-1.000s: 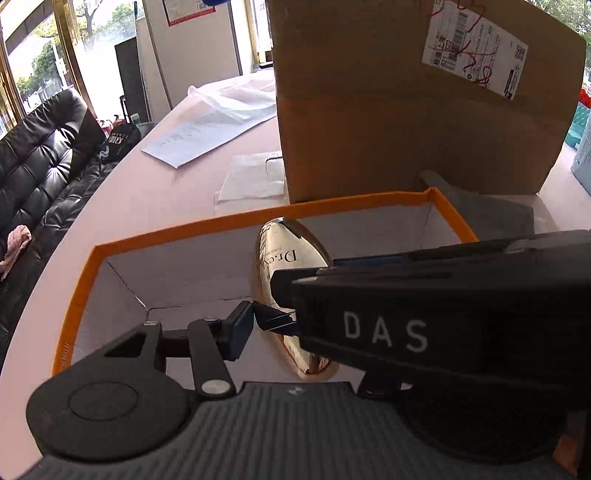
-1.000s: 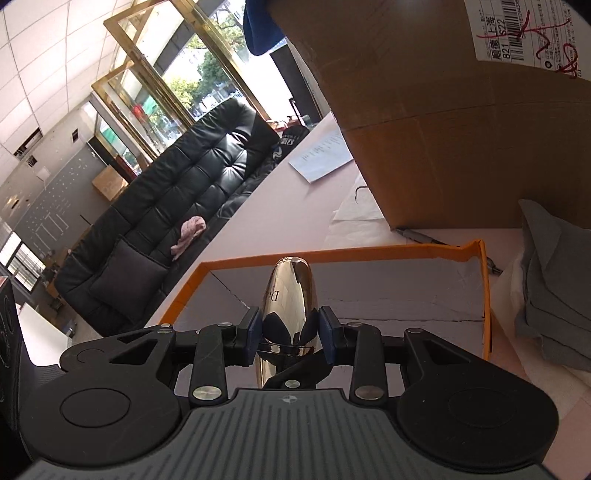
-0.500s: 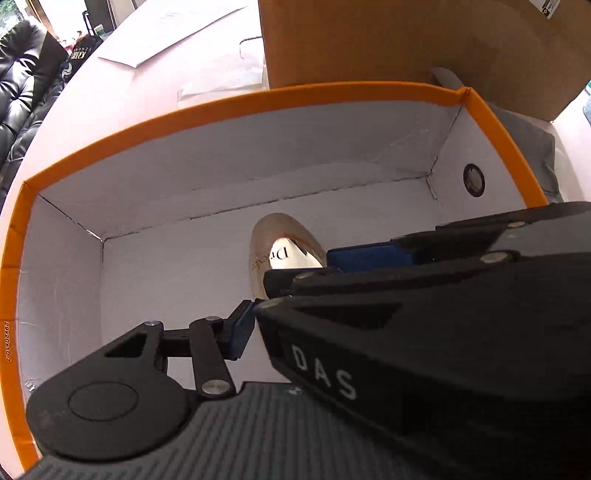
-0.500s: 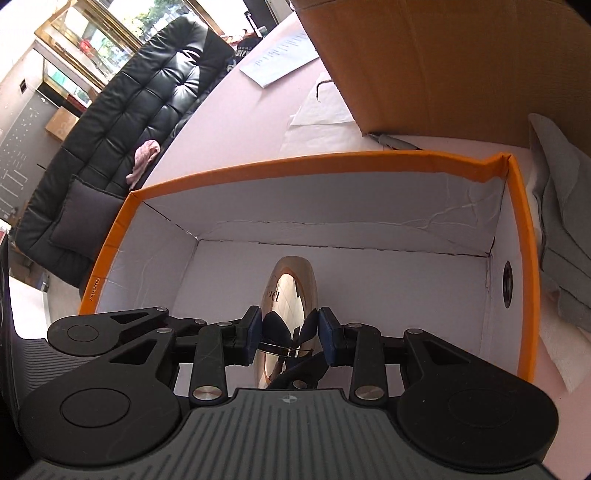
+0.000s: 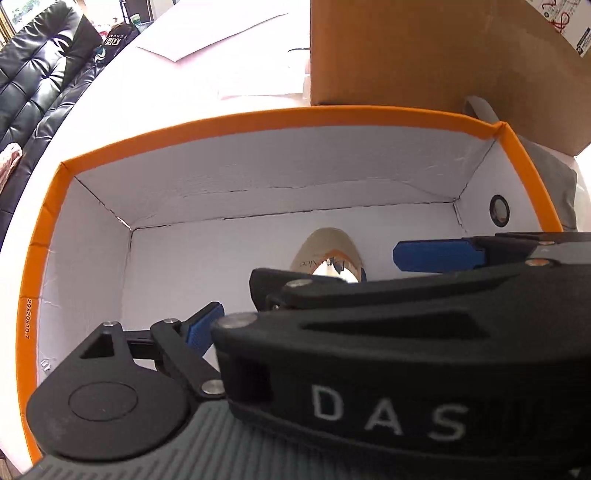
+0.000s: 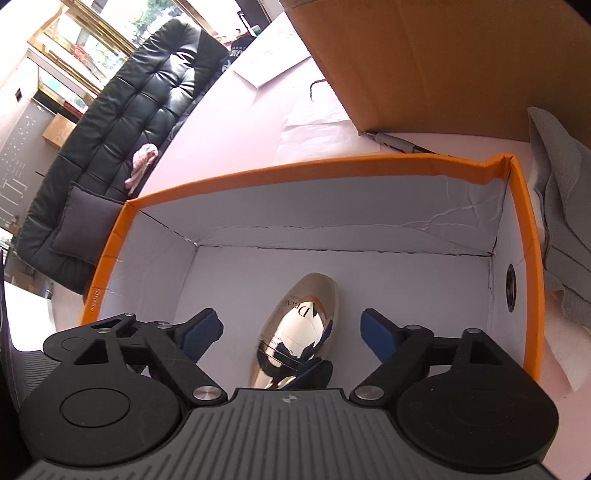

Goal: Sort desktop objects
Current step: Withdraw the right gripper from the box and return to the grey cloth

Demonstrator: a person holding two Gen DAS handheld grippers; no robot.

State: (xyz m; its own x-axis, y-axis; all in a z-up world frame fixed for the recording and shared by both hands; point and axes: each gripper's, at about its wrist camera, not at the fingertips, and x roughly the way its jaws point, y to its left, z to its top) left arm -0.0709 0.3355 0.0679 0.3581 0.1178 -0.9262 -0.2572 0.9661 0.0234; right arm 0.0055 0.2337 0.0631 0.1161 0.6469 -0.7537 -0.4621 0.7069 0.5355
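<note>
A shiny gold oval bottle [image 6: 299,328] lies on the white floor of the orange-rimmed box [image 6: 314,166]. My right gripper [image 6: 291,326] is open above it, one blue pad on either side, touching neither side. In the left wrist view the bottle [image 5: 327,254] shows partly behind the right gripper's black body. The box rim [image 5: 258,114] frames it. Of my left gripper only the left blue finger [image 5: 203,326] shows; its other finger is hidden behind the right gripper.
A large brown cardboard box [image 5: 424,51] stands just behind the orange box. A grey cloth [image 6: 561,206] lies to the right, a pen [image 6: 399,142] and papers [image 5: 221,33] on the pink table behind. A black sofa [image 6: 122,129] is beyond the table's left edge.
My right gripper lowered the gold bottle into the orange box, then opened and let it go. The bottle now lies on the box floor.
</note>
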